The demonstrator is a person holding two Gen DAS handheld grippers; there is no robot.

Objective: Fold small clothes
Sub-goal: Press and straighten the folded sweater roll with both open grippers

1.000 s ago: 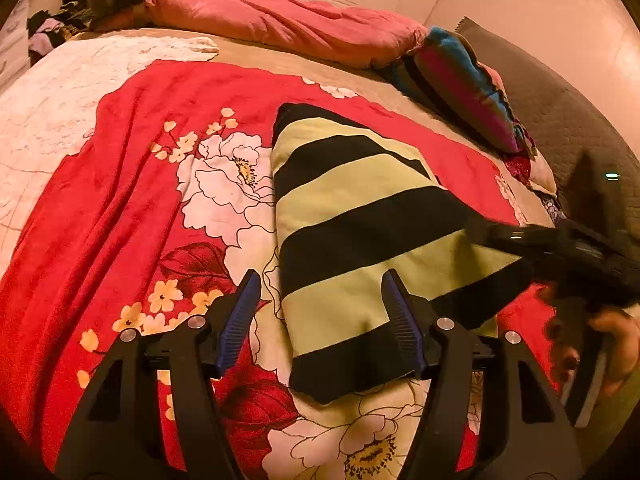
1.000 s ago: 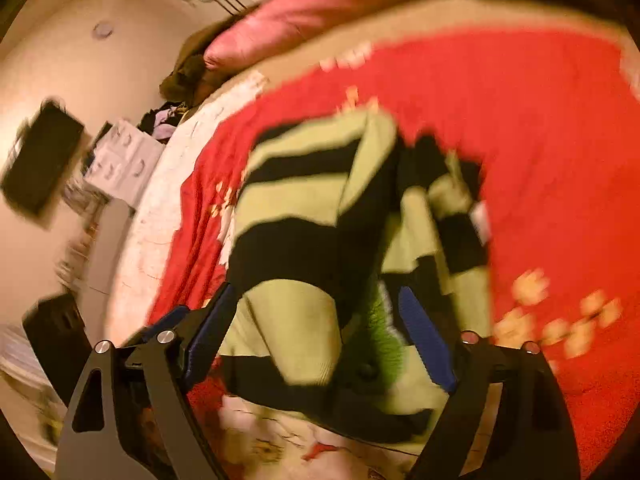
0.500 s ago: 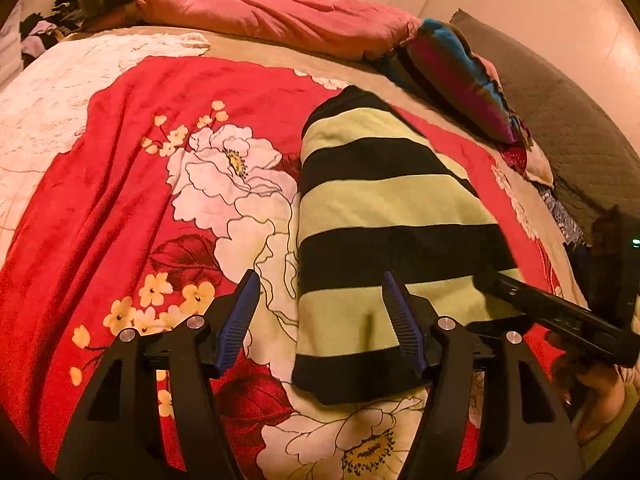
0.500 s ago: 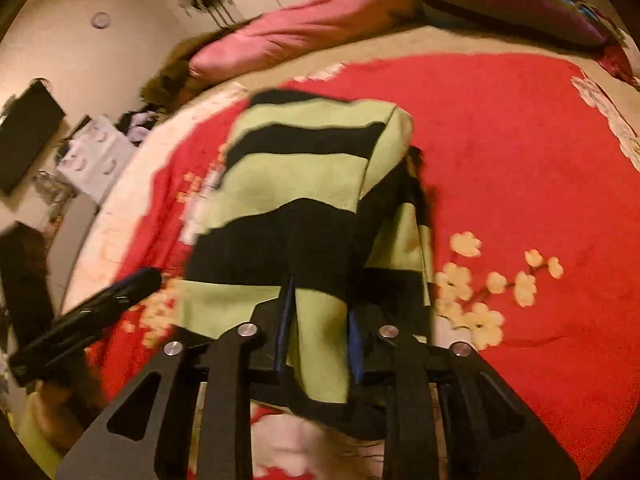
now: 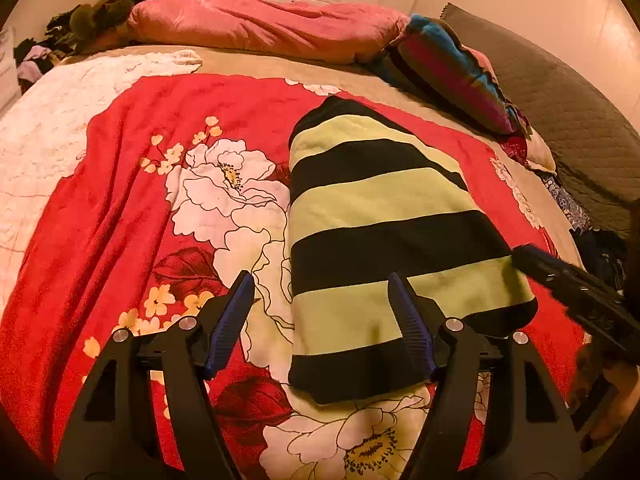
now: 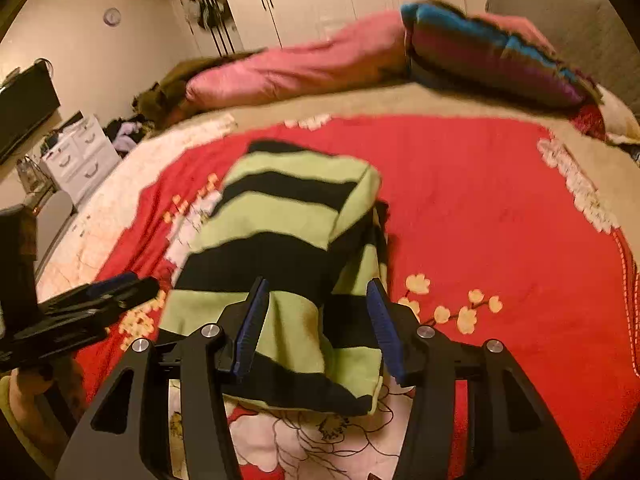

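The striped garment, banded in black and pale green, lies on the red floral blanket that covers the bed. It looks already folded into a long narrow bundle. Its long axis runs from the near edge of the blanket away toward the pink pillow at the far end, so its short near end faces both grippers.

In the right wrist view the right side of the garment shows a turned-over layer with a loose flap hanging along that edge, so the bundle seems not quite tidy there.

The left gripper hovers over the near end with its jaws well apart. One blue pad sits above the garment's near right part and the other above bare blanket to the left, so the garment's left edge lies between the fingers. It holds nothing.

The right gripper is also apart and clamps nothing. It straddles the near right corner, where the flap is. From the left view it comes in from the right, just beside that corner.

Both grippers stand at the same near end, so a next fold would most likely carry this end away along the long axis toward the far end. The right gripper is nearer the loose flap, and the left is nearer the clean left edge.
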